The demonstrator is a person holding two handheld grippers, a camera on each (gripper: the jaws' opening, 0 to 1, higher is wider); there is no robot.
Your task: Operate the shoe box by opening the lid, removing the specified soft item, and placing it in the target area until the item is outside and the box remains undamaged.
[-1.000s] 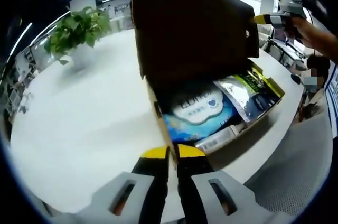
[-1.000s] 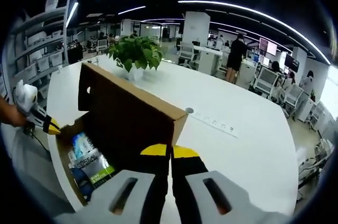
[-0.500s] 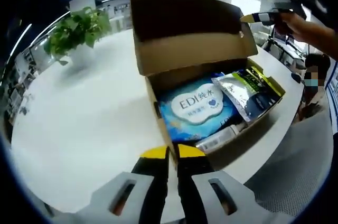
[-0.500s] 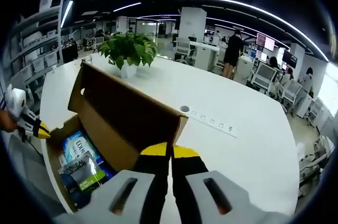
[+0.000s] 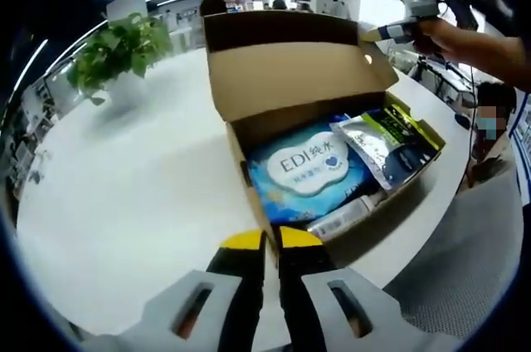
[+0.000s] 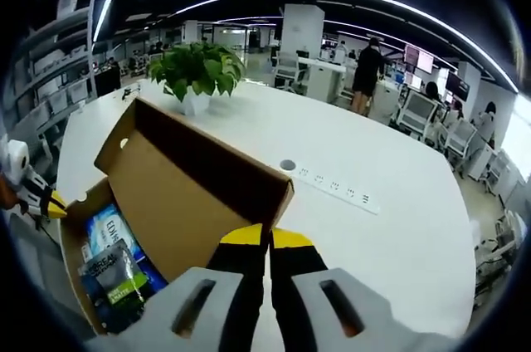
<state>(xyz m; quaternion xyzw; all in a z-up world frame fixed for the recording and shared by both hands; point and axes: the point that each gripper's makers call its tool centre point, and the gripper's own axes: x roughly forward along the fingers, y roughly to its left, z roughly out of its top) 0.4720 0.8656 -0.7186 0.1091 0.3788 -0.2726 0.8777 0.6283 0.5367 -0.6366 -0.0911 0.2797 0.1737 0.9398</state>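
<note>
Shoe box: the shoe box (image 5: pixel 332 194) sits on the white table (image 5: pixel 141 202) near its edge, walls intact as far as you can see.
Lid: the lid (image 5: pixel 290 70) is swung up and back past upright, its brown inner face showing; in the right gripper view it leans away over the table (image 6: pixel 191 194).
Soft item: the blue-and-white soft pack (image 5: pixel 303 169) lies flat inside the box, against the wall nearest your left gripper. It is not out yet.
Other contents: a dark foil pouch (image 5: pixel 386 144) lies beside the soft pack, overlapping its edge, and a slim white carton (image 5: pixel 340 219) lies along the box's near wall.
Left gripper: your left gripper (image 5: pixel 271 240) has its jaws closed on the box's near corner, pinning it to the table.
Right gripper: your right gripper (image 6: pixel 267 240) has its jaws pinched on the lid's free edge.
Done: the lid is open.
Left: you need to free a gripper, lift the soft pack clear of the pouch and set it down in the target area; I cannot tell where that area is.
Surroundings: a potted plant (image 5: pixel 120 49) stands well apart on the table.
</note>
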